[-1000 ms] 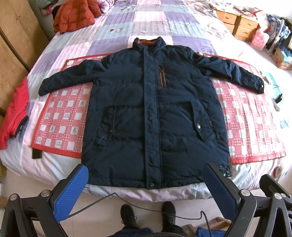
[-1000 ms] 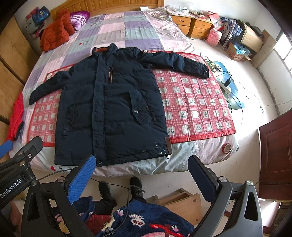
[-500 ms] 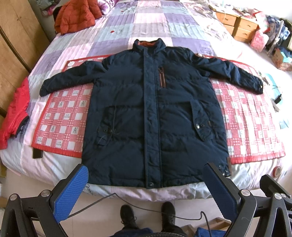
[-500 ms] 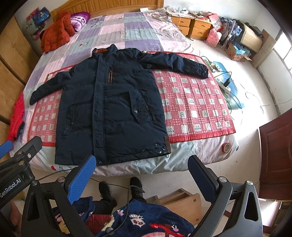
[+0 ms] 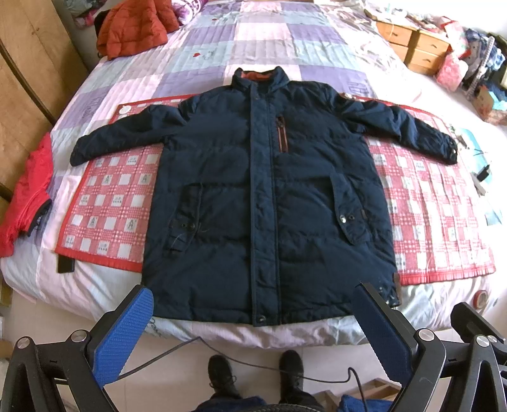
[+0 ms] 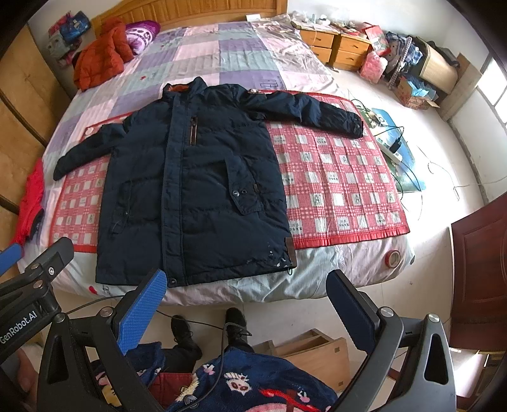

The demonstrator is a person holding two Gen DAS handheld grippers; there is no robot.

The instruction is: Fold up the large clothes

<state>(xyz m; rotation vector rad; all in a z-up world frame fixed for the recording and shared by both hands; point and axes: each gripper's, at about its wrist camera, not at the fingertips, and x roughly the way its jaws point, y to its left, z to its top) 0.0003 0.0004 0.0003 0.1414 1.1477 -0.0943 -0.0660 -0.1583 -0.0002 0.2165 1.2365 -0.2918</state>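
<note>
A large navy padded coat (image 5: 266, 202) (image 6: 190, 190) lies flat and face up on the bed, zipped, collar toward the headboard, both sleeves spread out sideways, hem at the near bed edge. My left gripper (image 5: 253, 304) hangs open above the floor just short of the hem, nothing between its blue pads. My right gripper (image 6: 247, 291) is also open and empty, held off the near edge below the coat's right hem corner. Part of the left gripper's frame (image 6: 35, 269) shows at the left of the right wrist view.
A red checked mat (image 5: 437, 215) lies under the coat on the quilted bed (image 5: 253, 38). An orange jacket (image 5: 133, 25) and red garment (image 5: 28, 190) sit at the left. Tape roll (image 6: 394, 258), nightstands (image 6: 336, 50), wooden box (image 6: 317, 355), cables and the person's shoes (image 5: 221, 370) are nearby.
The views have shifted very slightly; the coat and both open grippers stand as before.
</note>
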